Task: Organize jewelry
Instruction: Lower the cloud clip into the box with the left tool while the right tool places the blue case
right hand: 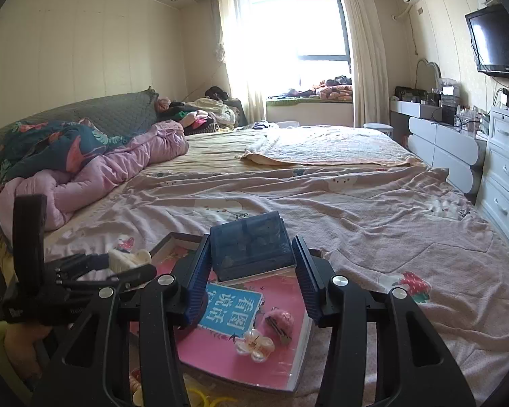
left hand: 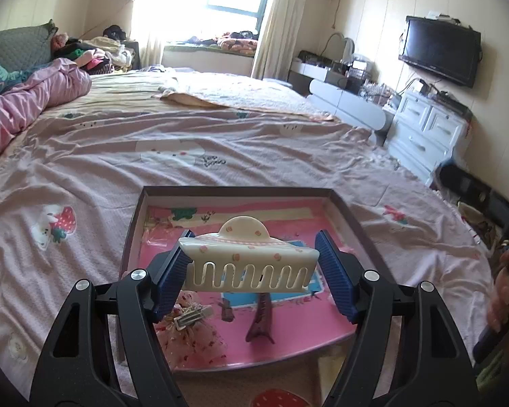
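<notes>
My left gripper (left hand: 252,264) is shut on a cream hair claw with pink dots (left hand: 251,261) and holds it above a dark-rimmed tray with a pink lining (left hand: 342,203). In the tray lie a dark purple clip (left hand: 259,322) and a silver clip on pink tulle (left hand: 191,318). My right gripper (right hand: 251,271) is shut on a dark blue translucent box (right hand: 251,244), lifted over a pink book (right hand: 217,349). A pearly flower clip (right hand: 254,344) and a pink clip (right hand: 280,320) lie on the book. The left gripper with the cream claw (right hand: 129,259) shows at left.
Everything sits on a bed with a pink patterned sheet (left hand: 220,149). A pink quilt (right hand: 112,169) is bunched at the left. White drawers (right hand: 505,176) and a wall TV (left hand: 441,51) stand at the right. Yellow rings (right hand: 203,398) lie near the book's front edge.
</notes>
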`<control>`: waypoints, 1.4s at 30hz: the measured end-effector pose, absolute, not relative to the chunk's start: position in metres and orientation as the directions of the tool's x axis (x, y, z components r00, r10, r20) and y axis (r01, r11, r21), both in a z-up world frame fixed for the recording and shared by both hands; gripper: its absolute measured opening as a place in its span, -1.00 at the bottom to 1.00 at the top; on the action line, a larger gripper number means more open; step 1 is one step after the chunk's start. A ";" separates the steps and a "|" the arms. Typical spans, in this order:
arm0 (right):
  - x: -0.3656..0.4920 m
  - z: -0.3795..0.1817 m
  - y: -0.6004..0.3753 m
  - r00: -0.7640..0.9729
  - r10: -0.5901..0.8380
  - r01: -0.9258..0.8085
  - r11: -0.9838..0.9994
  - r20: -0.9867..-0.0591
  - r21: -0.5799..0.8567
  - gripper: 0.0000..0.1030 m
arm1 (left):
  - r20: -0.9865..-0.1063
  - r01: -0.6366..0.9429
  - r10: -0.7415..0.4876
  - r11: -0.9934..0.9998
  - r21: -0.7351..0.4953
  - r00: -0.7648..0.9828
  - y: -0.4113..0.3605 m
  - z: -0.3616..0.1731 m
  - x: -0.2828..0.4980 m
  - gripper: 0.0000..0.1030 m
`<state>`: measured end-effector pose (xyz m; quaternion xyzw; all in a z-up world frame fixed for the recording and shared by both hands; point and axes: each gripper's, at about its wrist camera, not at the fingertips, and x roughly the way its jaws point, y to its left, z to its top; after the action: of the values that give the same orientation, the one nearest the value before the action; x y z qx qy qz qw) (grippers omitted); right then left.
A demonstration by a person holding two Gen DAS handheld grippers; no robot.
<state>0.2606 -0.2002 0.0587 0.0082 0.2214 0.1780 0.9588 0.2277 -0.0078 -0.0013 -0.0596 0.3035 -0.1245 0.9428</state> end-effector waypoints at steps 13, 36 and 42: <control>0.293 0.004 -0.202 0.787 0.281 -0.290 0.954 -0.549 0.073 -0.12 | -0.621 0.165 -0.219 0.976 -0.144 0.753 -0.011 -0.037 0.260 0.23; 0.301 -0.054 -0.191 0.679 0.255 -0.278 0.957 -0.688 0.080 -0.12 | -0.661 0.138 -0.205 0.979 -0.153 0.722 -0.007 -0.050 0.270 0.25; 0.299 -0.055 -0.189 0.666 0.275 -0.295 0.951 -0.694 0.094 -0.10 | -0.658 0.133 -0.195 0.981 -0.144 0.728 -0.005 -0.049 0.267 0.36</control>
<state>0.2995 -0.1887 -0.0552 -0.0133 0.3778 0.1562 0.9125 0.2671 -0.0045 -0.0486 -0.0437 0.3583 -0.0883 0.9284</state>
